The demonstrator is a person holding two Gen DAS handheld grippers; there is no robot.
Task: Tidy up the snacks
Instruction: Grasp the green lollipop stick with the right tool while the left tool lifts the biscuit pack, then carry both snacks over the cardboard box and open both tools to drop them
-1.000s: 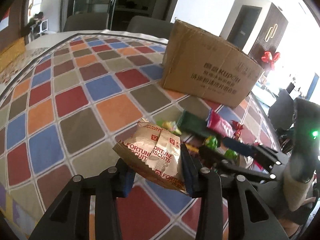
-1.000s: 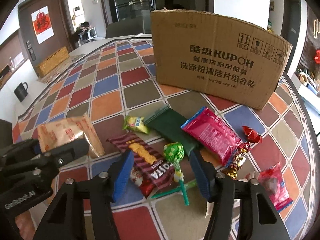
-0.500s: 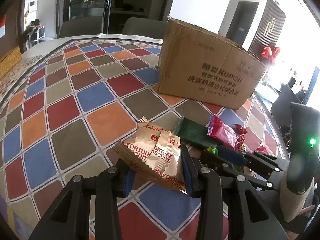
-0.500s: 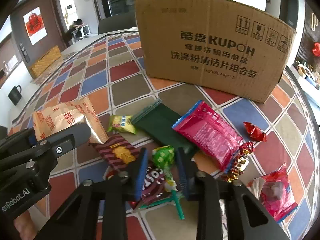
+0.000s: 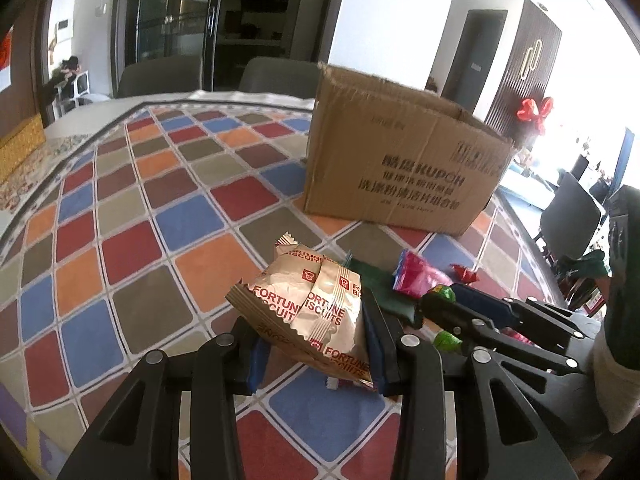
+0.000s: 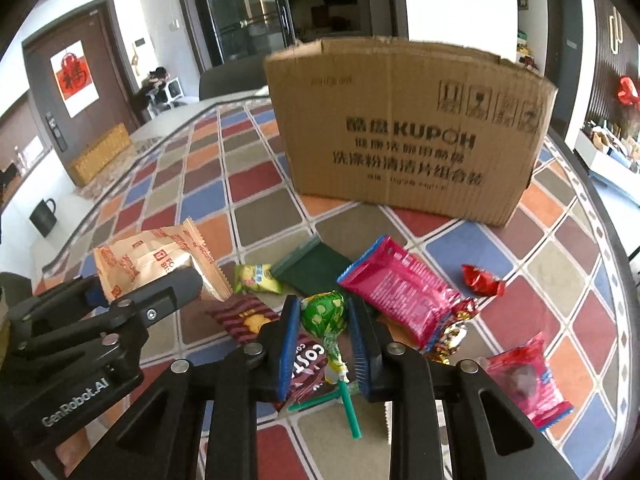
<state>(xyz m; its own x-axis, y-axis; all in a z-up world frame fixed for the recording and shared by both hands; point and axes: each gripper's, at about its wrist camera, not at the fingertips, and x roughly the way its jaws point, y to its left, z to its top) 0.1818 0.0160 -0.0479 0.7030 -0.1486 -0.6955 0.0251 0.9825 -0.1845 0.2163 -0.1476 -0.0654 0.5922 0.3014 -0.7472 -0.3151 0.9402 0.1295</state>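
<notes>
My left gripper (image 5: pixel 314 348) is shut on a tan Fortune Biscuits packet (image 5: pixel 308 304) and holds it above the table; the packet also shows in the right wrist view (image 6: pixel 156 260). My right gripper (image 6: pixel 323 328) is shut on a green lollipop (image 6: pixel 323 312) with a green stick, lifted a little off the snack pile. The cardboard box (image 6: pixel 408 128) stands behind the pile, open at the top; it also shows in the left wrist view (image 5: pixel 400 168). The right gripper shows at the right of the left wrist view (image 5: pixel 440 300).
On the checkered tablecloth (image 6: pixel 256 216) lie a pink packet (image 6: pixel 400 288), a dark green packet (image 6: pixel 316 268), a small yellow-green packet (image 6: pixel 256 278), a brown striped packet (image 6: pixel 244 318), red wrapped candies (image 6: pixel 482 282) and a red bag (image 6: pixel 528 380). Chairs stand beyond the table.
My right gripper has closed on the green lollipop and raised it. My left gripper has carried the biscuit packet forward, closer to the box.
</notes>
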